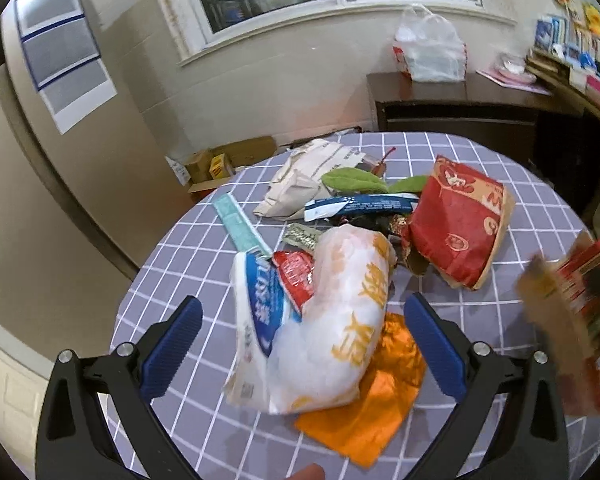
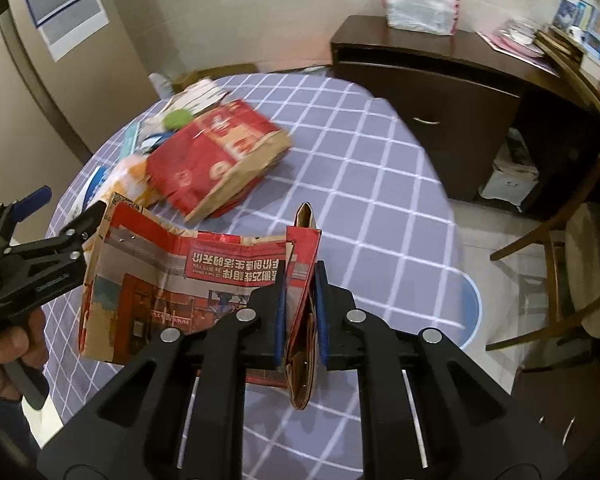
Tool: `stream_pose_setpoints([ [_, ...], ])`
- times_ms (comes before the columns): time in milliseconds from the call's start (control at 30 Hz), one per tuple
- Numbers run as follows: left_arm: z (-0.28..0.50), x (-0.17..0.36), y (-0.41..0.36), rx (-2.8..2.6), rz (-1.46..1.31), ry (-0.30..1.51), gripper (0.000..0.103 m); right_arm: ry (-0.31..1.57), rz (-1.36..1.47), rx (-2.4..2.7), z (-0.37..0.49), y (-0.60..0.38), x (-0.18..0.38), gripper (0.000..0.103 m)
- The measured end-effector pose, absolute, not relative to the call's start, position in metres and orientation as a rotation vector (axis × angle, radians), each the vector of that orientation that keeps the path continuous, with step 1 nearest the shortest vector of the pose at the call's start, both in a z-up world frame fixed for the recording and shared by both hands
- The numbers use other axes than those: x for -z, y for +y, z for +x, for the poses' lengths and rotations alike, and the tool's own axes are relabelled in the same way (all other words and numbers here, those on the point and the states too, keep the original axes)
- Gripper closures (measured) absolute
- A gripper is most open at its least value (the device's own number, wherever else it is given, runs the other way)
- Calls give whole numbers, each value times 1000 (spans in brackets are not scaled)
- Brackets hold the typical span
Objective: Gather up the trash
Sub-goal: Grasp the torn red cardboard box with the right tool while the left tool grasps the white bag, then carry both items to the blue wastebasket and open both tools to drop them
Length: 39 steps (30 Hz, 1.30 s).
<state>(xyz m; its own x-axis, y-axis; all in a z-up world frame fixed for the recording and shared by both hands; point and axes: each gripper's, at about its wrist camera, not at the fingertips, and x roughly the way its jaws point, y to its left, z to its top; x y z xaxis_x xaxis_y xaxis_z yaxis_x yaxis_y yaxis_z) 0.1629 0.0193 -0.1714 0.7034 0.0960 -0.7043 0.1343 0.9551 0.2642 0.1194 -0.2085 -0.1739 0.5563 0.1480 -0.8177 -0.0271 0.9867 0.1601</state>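
Observation:
A heap of trash lies on the round table with the purple checked cloth [image 1: 188,248]. My left gripper [image 1: 303,316] is open, its blue pads on either side of a white and orange plastic bag [image 1: 340,320], which lies on an orange wrapper [image 1: 372,408] beside a blue and white pack [image 1: 256,312]. A red paper bag [image 1: 460,220] lies beyond it and also shows in the right wrist view [image 2: 216,156]. My right gripper [image 2: 300,276] is shut on a folded red and brown paper bag [image 2: 188,288], held above the table; it appears blurred at the left wrist view's right edge [image 1: 572,312].
More wrappers, a beige paper bag [image 1: 304,176] and a green strip [image 1: 240,220] lie at the far side of the heap. A dark cabinet [image 2: 440,92] with a white plastic bag [image 2: 420,0] stands behind the table. A wooden chair [image 2: 580,272] is on the right. Cardboard boxes [image 1: 220,164] sit on the floor.

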Motion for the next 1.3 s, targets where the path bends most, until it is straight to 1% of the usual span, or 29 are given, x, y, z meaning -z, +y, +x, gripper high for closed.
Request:
stream_pose_setpoints([
  [33,167,175,18,29,319,805,13,971,142,-98,119,-214,172,91],
  [67,170,178,16,41,330,823,33,965,149,-94,119,-218,172,91],
  [100,171,181,15,60,324,841,46,959,157,-89,119,-223,170,91],
  [133,175,184,17,95,292,869,50,955,162,-87,118,-227,168,91],
  [167,176,186,16,112,273,881,61,948,172,-82,117,-232,167,91],
  [267,173,185,13,118,263,871,69,935,188,-72,113,-240,164,91],
  [400,164,172,12,128,211,835,70,912,219,-61,110,-256,159,91],
  [600,146,127,-2,154,152,742,70,850,279,-25,106,-293,143,91],
  [733,134,95,-33,231,121,677,70,814,306,33,103,-328,135,91],
  [867,132,83,-85,352,119,657,70,786,350,117,98,-373,133,91],
  [1033,148,101,-172,500,120,727,70,822,419,232,96,-430,159,90],
  [1200,169,149,-260,605,125,872,69,909,507,334,100,-479,211,90],
  [1300,179,182,-297,627,148,961,69,965,557,376,106,-501,245,90],
])
